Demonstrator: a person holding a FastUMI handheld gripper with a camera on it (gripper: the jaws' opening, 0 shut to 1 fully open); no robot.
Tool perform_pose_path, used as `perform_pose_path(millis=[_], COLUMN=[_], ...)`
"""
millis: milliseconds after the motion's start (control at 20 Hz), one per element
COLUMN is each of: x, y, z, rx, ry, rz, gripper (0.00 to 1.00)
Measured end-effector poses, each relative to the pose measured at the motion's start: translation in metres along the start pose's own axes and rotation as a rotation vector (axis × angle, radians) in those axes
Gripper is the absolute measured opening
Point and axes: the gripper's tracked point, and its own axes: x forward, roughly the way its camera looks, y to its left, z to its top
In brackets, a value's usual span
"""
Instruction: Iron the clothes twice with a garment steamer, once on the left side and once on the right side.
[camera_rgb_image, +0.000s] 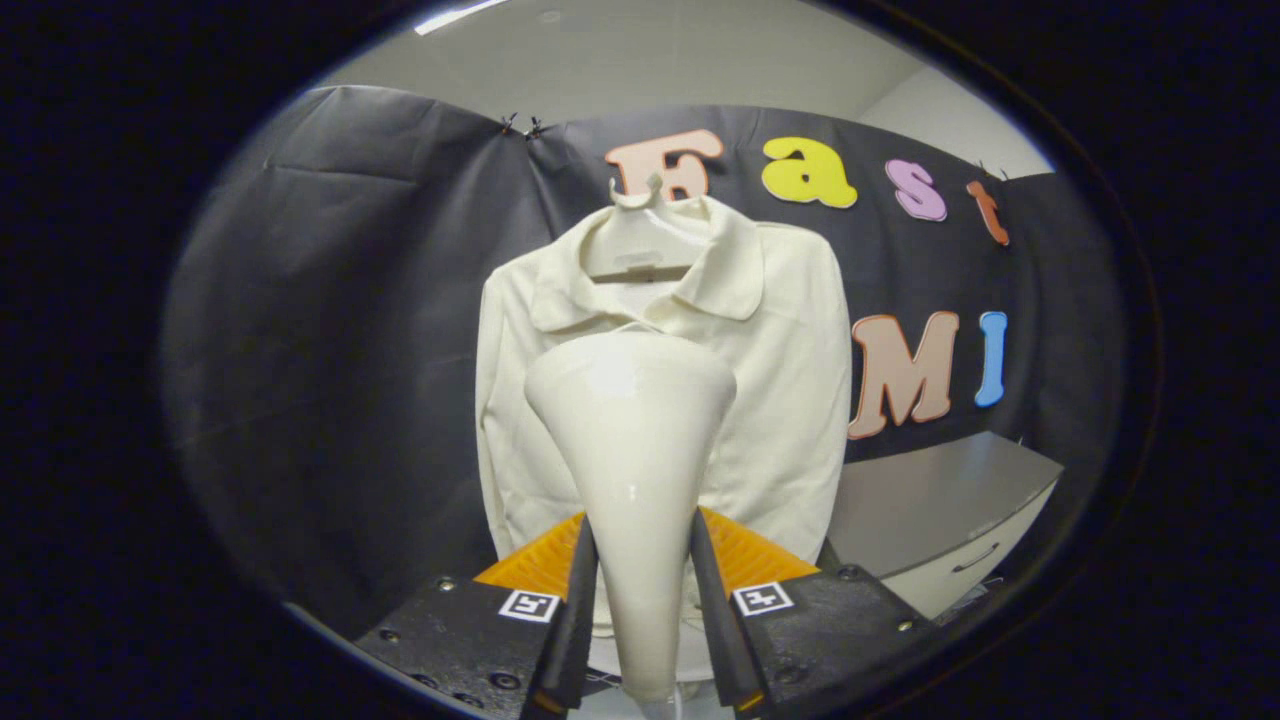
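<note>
Black cloth backs a shirt (660, 380) on a hanger (640, 235); cabinet (940, 510) at 4 o'clock. Gripper (638, 600), level, clamps the steamer (632, 440), which hides the shirt's middle.

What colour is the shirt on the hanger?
Cream-white, plain. The shirt shows in the gripper view, beyond the steamer that the gripper holds.

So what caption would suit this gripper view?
Tongs clamp the steamer head, aimed at a cream shirt on a hanger.
</note>
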Motion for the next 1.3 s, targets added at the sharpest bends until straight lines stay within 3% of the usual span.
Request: perform_pose_path(millis=[200,600,1050,1300], x=[0.004,0.05,0.078,0.081], y=[-0.032,-0.089,-0.1,-0.108], z=[0.05,0.085,0.056,0.004], rx=[0.003,0.005,-0.016,-0.016], ry=[-0.065,-0.048,-0.01,0.059], rz=[-0.013,-0.092,-0.155,-0.189], gripper=[0.49,0.49,0.49,0.49])
